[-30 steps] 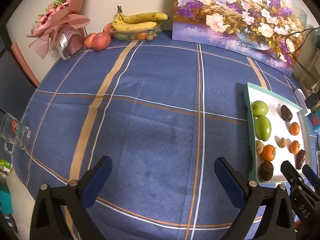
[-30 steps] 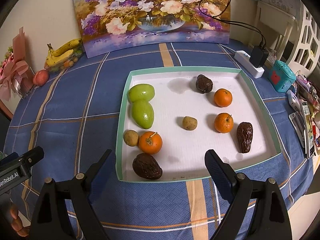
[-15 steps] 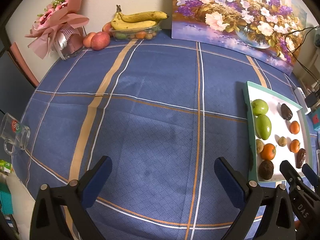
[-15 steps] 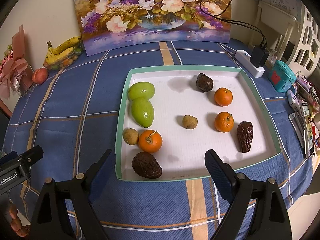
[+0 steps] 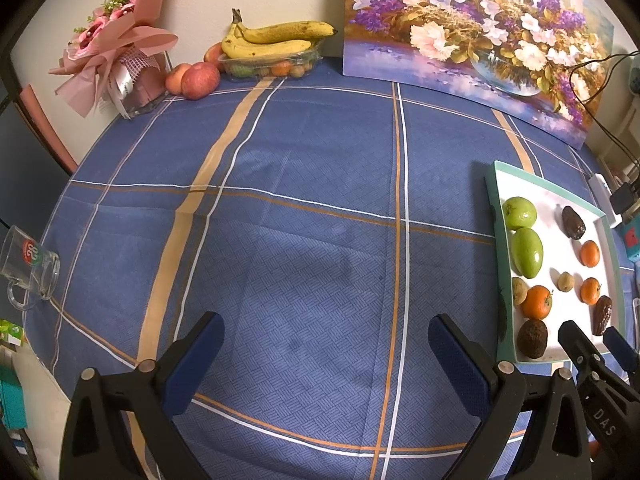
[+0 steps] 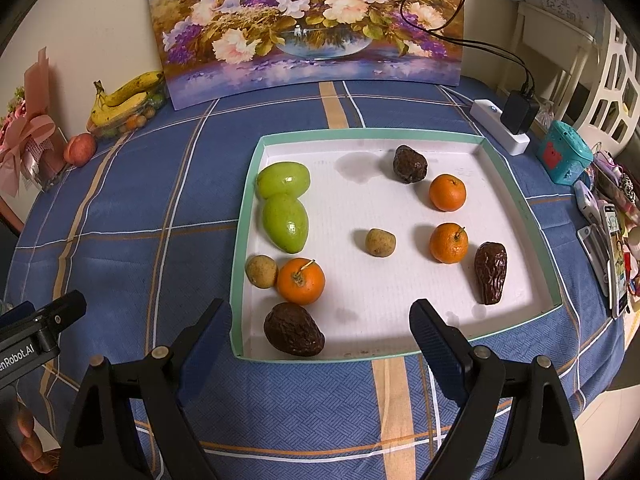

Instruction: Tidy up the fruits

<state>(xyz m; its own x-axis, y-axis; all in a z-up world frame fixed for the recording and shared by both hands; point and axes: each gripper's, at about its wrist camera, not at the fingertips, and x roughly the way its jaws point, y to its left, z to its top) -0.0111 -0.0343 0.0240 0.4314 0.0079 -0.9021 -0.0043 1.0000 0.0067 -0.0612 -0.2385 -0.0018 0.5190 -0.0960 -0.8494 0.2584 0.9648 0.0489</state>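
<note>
My right gripper (image 6: 320,332) has its fingers spread wide, nothing between them, low over the near edge of the tray (image 6: 520,208). Just ahead of the left finger: a dark wrinkled fruit (image 6: 294,330), then an orange (image 6: 301,281) touching a small tan fruit (image 6: 261,271). Further out, two green fruits (image 6: 285,204) along the tray's left wall. My left gripper (image 5: 326,348) is also spread, empty, over bare blue tabletop (image 5: 300,200); the tray sits off to its right, bananas (image 5: 276,38) far ahead.

Warm indoor light from overhead — soft shadows beside fruit on the white teal-rimmed tray (image 6: 516,200), ahead of the claw; fisheye bends edges, corners black.
</note>
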